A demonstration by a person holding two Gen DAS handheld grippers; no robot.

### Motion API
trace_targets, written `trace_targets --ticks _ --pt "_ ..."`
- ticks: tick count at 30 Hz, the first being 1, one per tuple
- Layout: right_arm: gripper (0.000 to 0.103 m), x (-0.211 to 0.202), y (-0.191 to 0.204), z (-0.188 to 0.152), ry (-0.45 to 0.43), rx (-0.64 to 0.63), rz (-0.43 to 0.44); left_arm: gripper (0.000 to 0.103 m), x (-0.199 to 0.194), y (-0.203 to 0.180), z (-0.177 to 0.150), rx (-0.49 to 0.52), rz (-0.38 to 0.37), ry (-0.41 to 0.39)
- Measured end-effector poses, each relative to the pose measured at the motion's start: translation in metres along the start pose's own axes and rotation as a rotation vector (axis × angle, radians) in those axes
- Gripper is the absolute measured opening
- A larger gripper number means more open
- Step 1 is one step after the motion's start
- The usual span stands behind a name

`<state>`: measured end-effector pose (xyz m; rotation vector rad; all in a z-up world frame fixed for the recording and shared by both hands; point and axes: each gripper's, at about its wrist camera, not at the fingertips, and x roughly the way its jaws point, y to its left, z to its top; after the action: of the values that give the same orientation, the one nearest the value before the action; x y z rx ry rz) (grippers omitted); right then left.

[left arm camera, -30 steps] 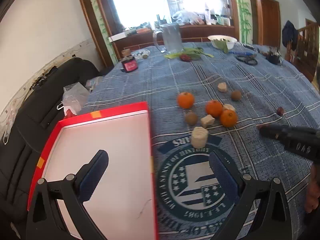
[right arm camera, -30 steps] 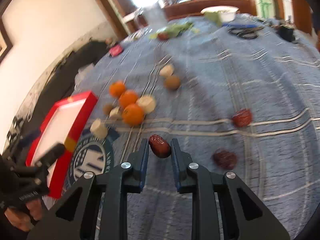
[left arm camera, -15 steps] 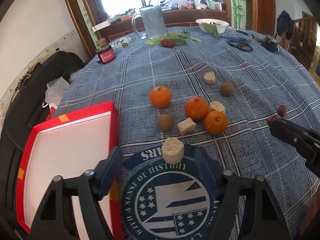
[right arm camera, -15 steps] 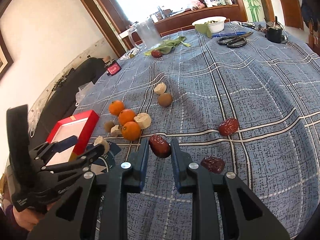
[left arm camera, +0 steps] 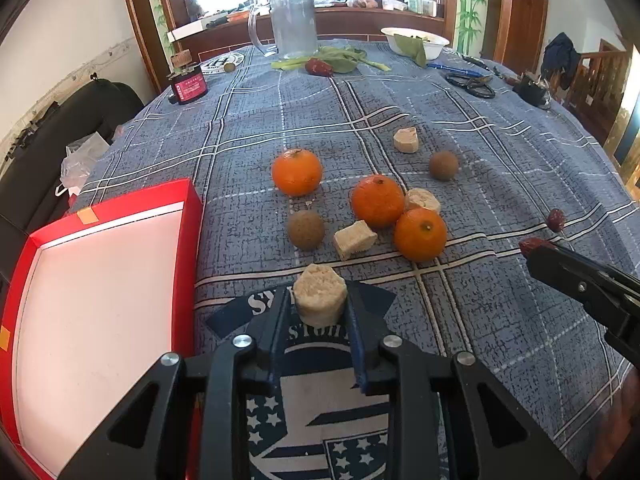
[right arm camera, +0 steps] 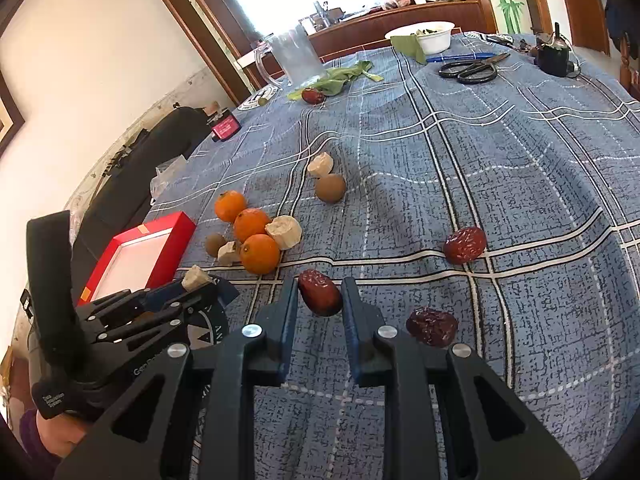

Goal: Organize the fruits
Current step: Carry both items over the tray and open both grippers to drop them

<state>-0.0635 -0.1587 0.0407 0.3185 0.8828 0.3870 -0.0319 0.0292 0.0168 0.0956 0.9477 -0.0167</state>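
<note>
A table covered with a blue plaid cloth holds scattered fruit, and a red tray with a pale inner floor lies at its near left edge; every position below is given relative to that tray. Just to the right of the tray, the left gripper is clamped on a pale, cylindrical fruit chunk, its two fingers pressed against the chunk's sides over a printed emblem on the cloth. Farther right and a little beyond the tray lie three oranges grouped near one another, with two more pale chunks and a brown round fruit among them. Another pale chunk and a second brown round fruit rest farther from the tray, toward the middle of the table. Well to the right of the tray, the right gripper grips a dark red date between its fingers, above the cloth. Two more dates lie on the cloth farther right of the tray. At the table's far end, well away from the tray, stand a clear jug, a white bowl, green leaves and black scissors.
</note>
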Motion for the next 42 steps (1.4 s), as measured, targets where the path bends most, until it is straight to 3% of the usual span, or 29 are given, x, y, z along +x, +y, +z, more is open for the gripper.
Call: trace_targets --ticks 17,24,28,32,42 --pt "0.024 -0.004 0.003 -0.001 -0.019 -0.013 0.016 0.025 -0.069 0.012 -0.030 -0.033 -0.099 -0.129" --pt "0.024 -0.006 0.007 -0.001 -0.039 -0.023 0.013 0.025 -0.094 0.043 -0.046 -0.070 -0.080 -0.184" --pt "0.024 -0.008 0.015 -0.003 -0.053 -0.037 0.002 0.025 -0.100 0.064 -0.057 -0.086 -0.025 -0.200" --pt "0.024 -0.006 0.046 -0.013 -0.058 -0.110 0.024 0.025 -0.097 0.095 -0.070 -0.135 0.033 -0.185" --pt "0.024 0.015 0.184 -0.037 0.037 -0.334 0.273 0.025 -0.090 0.153 -0.096 -0.234 0.157 -0.159"
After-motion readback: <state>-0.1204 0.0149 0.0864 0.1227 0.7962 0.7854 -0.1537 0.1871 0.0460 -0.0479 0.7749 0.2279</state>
